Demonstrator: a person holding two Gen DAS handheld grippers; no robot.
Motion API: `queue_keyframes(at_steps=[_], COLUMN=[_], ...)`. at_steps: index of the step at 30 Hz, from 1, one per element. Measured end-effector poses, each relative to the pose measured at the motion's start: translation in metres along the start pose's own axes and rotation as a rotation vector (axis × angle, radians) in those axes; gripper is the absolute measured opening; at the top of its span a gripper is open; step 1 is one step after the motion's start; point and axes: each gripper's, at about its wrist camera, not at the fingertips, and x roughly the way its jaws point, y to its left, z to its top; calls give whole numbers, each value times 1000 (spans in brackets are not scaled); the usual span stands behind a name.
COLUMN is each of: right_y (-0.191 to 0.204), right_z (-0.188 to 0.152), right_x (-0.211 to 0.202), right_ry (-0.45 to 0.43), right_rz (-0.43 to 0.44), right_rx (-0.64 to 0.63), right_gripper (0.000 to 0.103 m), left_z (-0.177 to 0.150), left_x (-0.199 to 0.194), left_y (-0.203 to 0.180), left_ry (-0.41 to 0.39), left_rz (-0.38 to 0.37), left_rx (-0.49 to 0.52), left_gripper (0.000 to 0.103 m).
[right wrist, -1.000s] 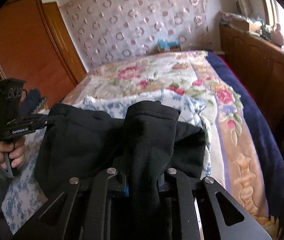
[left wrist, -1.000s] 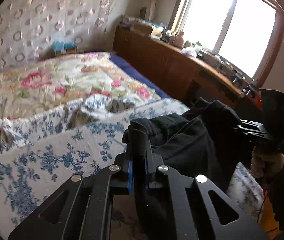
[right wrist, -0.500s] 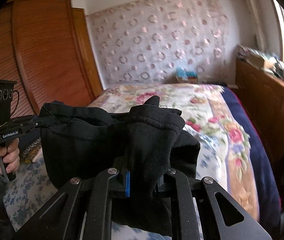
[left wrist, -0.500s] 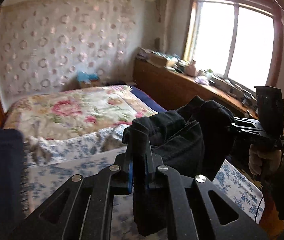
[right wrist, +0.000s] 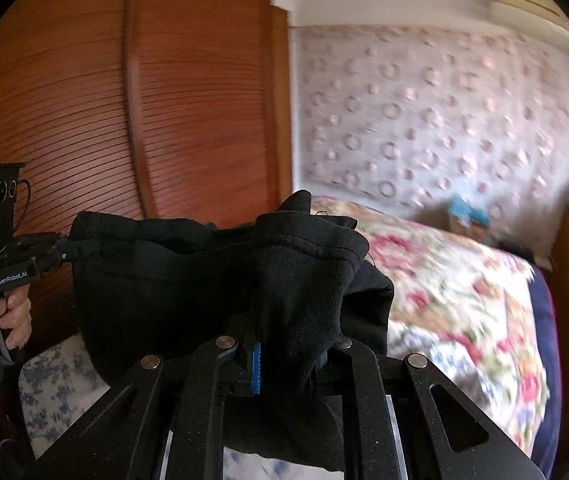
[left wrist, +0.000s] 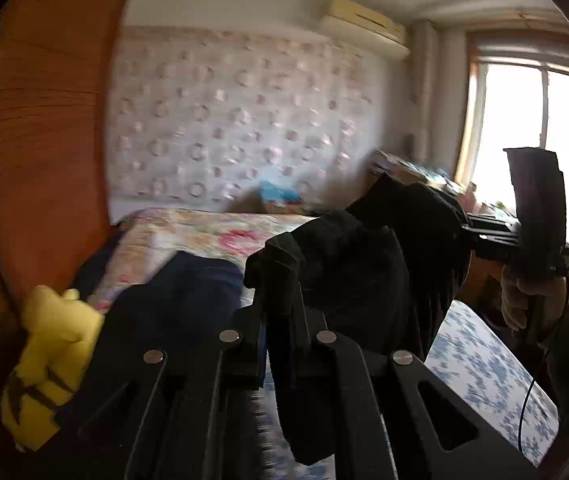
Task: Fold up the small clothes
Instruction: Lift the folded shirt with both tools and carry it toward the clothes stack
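**Q:** Black fabric fills the middle of both views. What is it, and where does it sit?

**A:** It is a black garment [left wrist: 364,276], held up in the air above the bed [right wrist: 456,292]. In the left wrist view it runs from the lower centre up toward the right of the frame. In the right wrist view it spans from the left edge to the centre.

**Q:** State of the left gripper [left wrist: 280,320]?

**A:** Jaws narrow, clamped on a bunched edge of the garment. A fold hangs below the jaws at lower centre. In the right wrist view the same gripper appears at the left edge, pinching the garment's far corner, with the person's left hand [right wrist: 8,320] on its handle.

**Q:** State of the right gripper [right wrist: 288,344]?

**A:** Jaws narrow, closed on a hemmed edge of the garment; a blue pad [right wrist: 256,368] shows beside the cloth. In the left wrist view it sits at the right of the frame, gripped by the right hand [left wrist: 524,304].

**Q:** Surroundings?

**A:** A yellow plush toy [left wrist: 52,360] lies at lower left of the left wrist view, beside dark blue cloth [left wrist: 188,292]. A wooden slatted wardrobe [right wrist: 124,100] fills the upper left of the right wrist view. A window [left wrist: 544,148] is at right in the left wrist view. Both views are motion-blurred.
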Motion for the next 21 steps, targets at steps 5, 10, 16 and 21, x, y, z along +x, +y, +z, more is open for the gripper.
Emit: queue_keyframes(at_steps=[5, 10, 16, 21], right_y=[8, 19, 32, 19], right_z=[34, 55, 58, 52], right_x=[48, 97, 151, 190], right_ry=[-1, 19, 41, 148], right_rz=[66, 136, 203, 144], right_rx=[-129, -244, -281, -232], right_gripper=[15, 15, 16, 32], left_z=[-17, -46, -84, -100], left_x=[-18, -28, -22, -9], left_y=[32, 63, 100, 109], left_ry=[-42, -60, 15, 73], left_rz=[122, 218, 275, 302], left_rx=[-60, -147, -239, -253], left_gripper=[9, 9, 9, 9])
